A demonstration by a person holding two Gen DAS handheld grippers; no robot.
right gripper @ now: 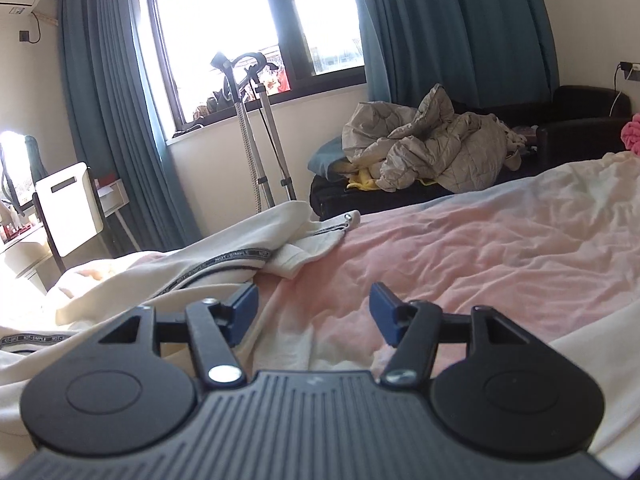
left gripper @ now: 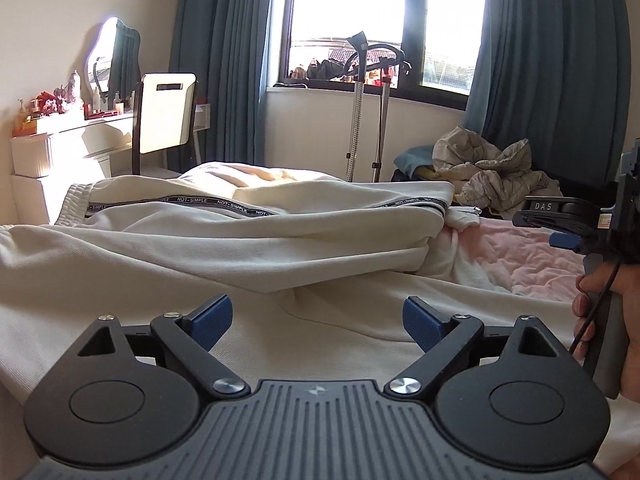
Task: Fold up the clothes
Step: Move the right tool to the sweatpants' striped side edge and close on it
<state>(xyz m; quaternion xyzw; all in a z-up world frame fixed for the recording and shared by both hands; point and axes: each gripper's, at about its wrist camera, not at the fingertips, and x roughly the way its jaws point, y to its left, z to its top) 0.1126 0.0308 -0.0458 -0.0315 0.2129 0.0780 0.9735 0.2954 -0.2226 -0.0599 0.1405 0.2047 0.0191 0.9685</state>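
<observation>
A cream garment with a black "NOT-SIMPLE" lettered stripe point(left gripper: 224, 224) lies partly folded across the bed. My left gripper point(left gripper: 318, 320) is open and empty, low over the near cream cloth. The garment also shows in the right wrist view point(right gripper: 192, 268), at the left, its hem lying on the pink bedsheet point(right gripper: 460, 248). My right gripper point(right gripper: 312, 312) is open and empty, hovering over the pink sheet just right of the garment. The right gripper also shows at the right edge of the left wrist view point(left gripper: 560, 224), held by a hand.
A crumpled beige quilt point(right gripper: 428, 148) lies on a dark sofa beyond the bed. A garment steamer stand point(left gripper: 360, 112) stands by the window with teal curtains. A chair point(left gripper: 164, 120) and a cluttered dressing table point(left gripper: 60, 128) stand at the left.
</observation>
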